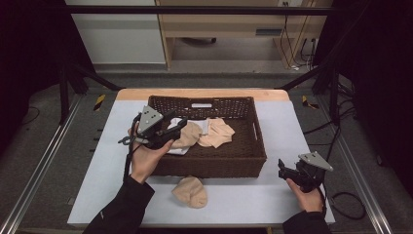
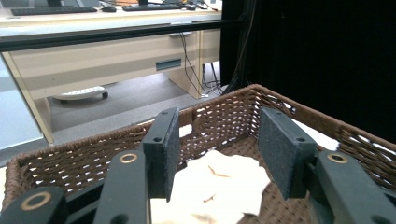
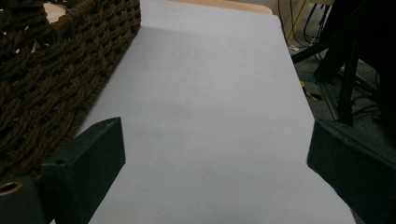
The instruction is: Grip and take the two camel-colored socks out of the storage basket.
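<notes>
Brown and woven, the basket (image 1: 213, 163) is sitting on my grey table (image 1: 272, 195). I am holding my left gripper (image 1: 176, 127) over the socks (image 1: 216, 132) inside, jaws wide and empty. My right gripper (image 1: 282, 170) is waiting beside the basket, wide too. One sock (image 1: 191, 191) is lying out front, and a desk (image 1: 234, 22) is standing behind.

Left gripper (image 1: 171, 127) covers part of the beige sock (image 1: 187, 135) in the basket (image 1: 209, 165). White cloth (image 1: 179, 150) beneath mostly hidden, item unclear.
</notes>
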